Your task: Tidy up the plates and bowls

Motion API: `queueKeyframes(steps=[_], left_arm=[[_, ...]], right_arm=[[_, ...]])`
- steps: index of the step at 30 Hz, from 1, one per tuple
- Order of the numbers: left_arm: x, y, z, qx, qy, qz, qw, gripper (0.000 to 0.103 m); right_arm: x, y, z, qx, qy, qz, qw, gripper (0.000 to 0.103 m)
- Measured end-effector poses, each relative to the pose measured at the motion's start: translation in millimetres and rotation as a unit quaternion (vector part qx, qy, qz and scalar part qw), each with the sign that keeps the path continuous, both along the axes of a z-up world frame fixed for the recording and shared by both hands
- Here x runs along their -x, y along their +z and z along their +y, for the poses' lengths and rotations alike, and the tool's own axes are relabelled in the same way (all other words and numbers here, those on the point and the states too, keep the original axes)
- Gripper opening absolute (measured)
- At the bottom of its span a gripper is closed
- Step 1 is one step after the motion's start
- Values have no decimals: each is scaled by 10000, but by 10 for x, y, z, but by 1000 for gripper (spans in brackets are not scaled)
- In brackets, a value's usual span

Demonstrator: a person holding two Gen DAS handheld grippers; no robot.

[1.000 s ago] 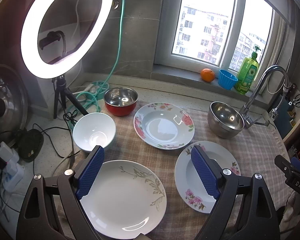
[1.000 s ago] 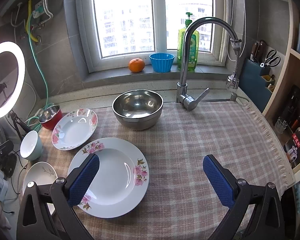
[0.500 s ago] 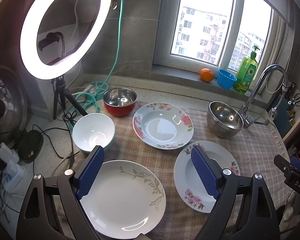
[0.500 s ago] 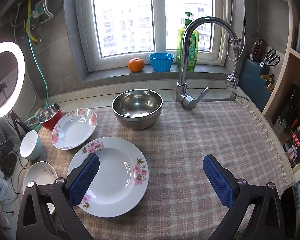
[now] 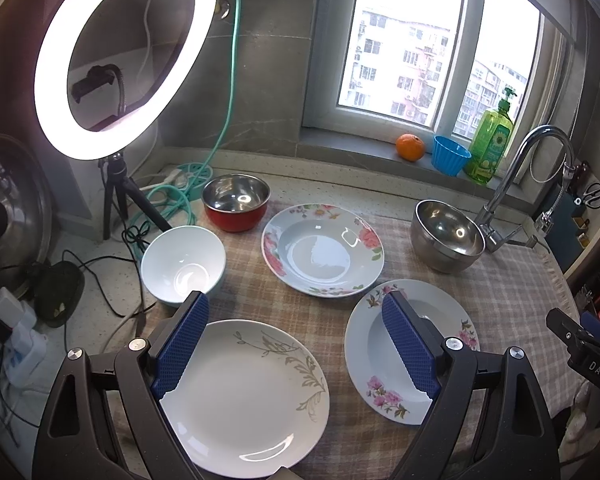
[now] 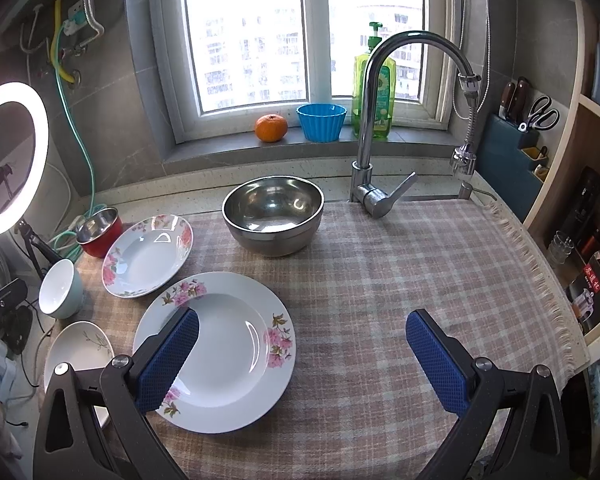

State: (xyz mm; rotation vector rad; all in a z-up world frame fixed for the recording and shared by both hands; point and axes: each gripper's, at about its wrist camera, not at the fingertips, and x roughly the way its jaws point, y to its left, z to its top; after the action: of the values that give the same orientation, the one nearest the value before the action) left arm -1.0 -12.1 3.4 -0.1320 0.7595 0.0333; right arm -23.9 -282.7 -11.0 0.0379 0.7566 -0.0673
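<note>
On the checked cloth lie three plates: a white one with a grey leaf pattern [image 5: 244, 392], a pink-flowered one [image 5: 452, 328] to its right, and a deeper flowered one [image 5: 322, 250] behind. A white bowl [image 5: 182, 264], a red steel-lined bowl [image 5: 236, 202] and a large steel bowl [image 5: 446, 236] stand around them. My left gripper [image 5: 294, 340] is open above the leaf plate, holding nothing. My right gripper [image 6: 302, 354] is open over the right edge of the pink-flowered plate [image 6: 220, 344]; the steel bowl [image 6: 274, 214] stands beyond it.
A lit ring light [image 5: 128, 52] on a tripod, cables and a green hose crowd the left counter. A tap [image 6: 374, 128] rises behind the cloth. An orange [image 6: 271, 128], blue cup [image 6: 321, 122] and soap bottle [image 6: 373, 88] sit on the sill. Shelves stand at the right.
Both views have shifted only very slightly; the dishes and the open grippers keep their places.
</note>
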Motion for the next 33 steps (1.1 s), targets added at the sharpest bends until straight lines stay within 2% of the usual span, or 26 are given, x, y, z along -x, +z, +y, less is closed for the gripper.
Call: queueKeyframes(steps=[16, 22, 27, 29, 33], left_arm=[[-79, -70, -118, -55, -196, 73, 9998, 89], [-142, -166, -140, -11, -252, 248, 9994, 89], [-194, -265, -149, 136, -353, 420, 9984, 88], [-212, -301, -152, 205, -375, 479, 9979, 87], [-251, -364, -178, 315, -475, 613, 9965, 82]], right_arm=[[-67, -69, -38, 133, 102, -1, 9999, 102], [-124, -152, -106, -63, 171, 99, 9998, 101], [-187, -245, -143, -201, 287, 295, 9990, 78], [-214, -292, -160, -289, 322, 393, 9983, 74], [-268, -386, -193, -503, 408, 587, 9962, 58]])
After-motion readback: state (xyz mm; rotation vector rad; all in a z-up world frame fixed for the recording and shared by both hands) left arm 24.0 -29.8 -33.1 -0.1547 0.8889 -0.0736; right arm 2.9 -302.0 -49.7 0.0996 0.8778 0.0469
